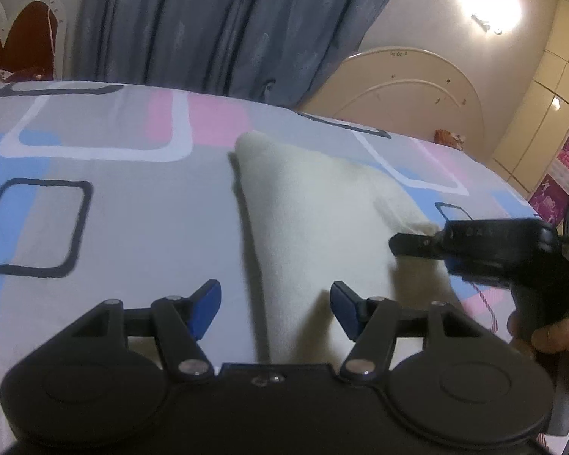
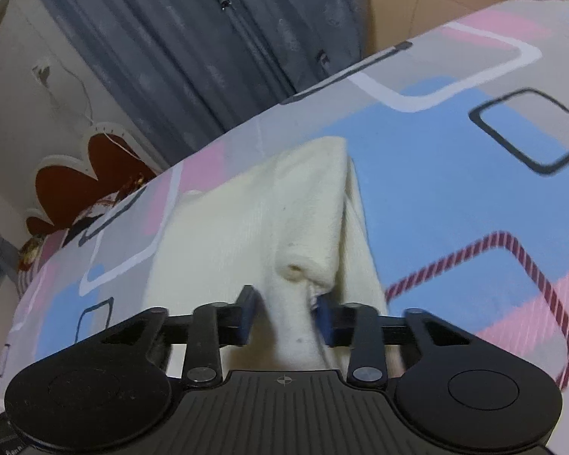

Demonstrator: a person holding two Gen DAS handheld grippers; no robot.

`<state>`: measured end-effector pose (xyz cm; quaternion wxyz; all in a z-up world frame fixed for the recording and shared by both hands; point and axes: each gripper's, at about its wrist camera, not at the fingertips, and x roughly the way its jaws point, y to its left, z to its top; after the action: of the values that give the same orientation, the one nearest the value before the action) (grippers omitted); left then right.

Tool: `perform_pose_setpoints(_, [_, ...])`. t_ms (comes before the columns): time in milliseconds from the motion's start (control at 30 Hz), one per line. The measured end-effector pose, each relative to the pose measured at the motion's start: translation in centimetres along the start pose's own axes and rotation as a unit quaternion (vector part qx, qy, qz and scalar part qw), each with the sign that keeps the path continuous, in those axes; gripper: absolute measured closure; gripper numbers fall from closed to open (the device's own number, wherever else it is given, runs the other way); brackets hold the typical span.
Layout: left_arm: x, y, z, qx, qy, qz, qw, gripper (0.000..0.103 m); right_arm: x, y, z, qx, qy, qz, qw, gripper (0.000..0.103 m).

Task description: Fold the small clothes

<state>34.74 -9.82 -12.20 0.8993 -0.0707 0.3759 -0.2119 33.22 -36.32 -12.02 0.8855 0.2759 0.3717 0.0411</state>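
Note:
A small cream-white garment (image 1: 322, 212) lies on the patterned bedsheet (image 1: 125, 220), partly lifted into a fold. My left gripper (image 1: 275, 309) is open and empty, hovering over the garment's near edge. My right gripper (image 2: 284, 318) is shut on a bunched part of the white garment (image 2: 254, 227) and holds that edge raised above the bed. In the left wrist view the right gripper (image 1: 406, 244) comes in from the right with the cloth's right corner in its fingers.
The bedsheet (image 2: 436, 174) has blue, pink and grey blocks with outlined squares. Grey-blue curtains (image 1: 216, 19) hang behind the bed. A cream headboard (image 1: 406, 87) stands at the right, a red and white one (image 1: 15, 34) at the left.

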Motion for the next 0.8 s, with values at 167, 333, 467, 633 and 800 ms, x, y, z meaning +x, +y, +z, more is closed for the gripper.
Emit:
perform_pose_setpoints(167, [0.5, -0.9, -0.1, -0.002, -0.002, -0.017, 0.9999, 0.041, -0.9, 1.6, 1.1, -0.101, -0.012, -0.021, 0.995, 0.089])
perform_pose_setpoints(333, [1.8, -2.1, -1.0, -0.002, 0.022, -0.031, 0.9993, 0.04, -0.4, 0.3, 0.4, -0.141, 0.021, -0.043, 0.989, 0.089])
perform_pose_setpoints(467, [2.7, -1.8, -1.7, -0.009, 0.045, -0.033, 0.9984, 0.04, -1.1, -0.5, -0.3, -0.118, 0.011, -0.058, 0.991, 0.084])
perform_pose_setpoints(633, [0.0, -1.2, 0.1, -0.027, 0.015, -0.035, 0.9989, 0.041, -4.1, -1.1, -1.1, -0.07, -0.01, -0.055, 0.996, 0.073])
perform_pose_setpoints(800, [0.0, -1.3, 3.0, -0.032, -0.026, -0.042, 0.9983, 0.043, -5.9, 1.4, 0.2, -0.124, -0.062, -0.055, 0.989, 0.073])
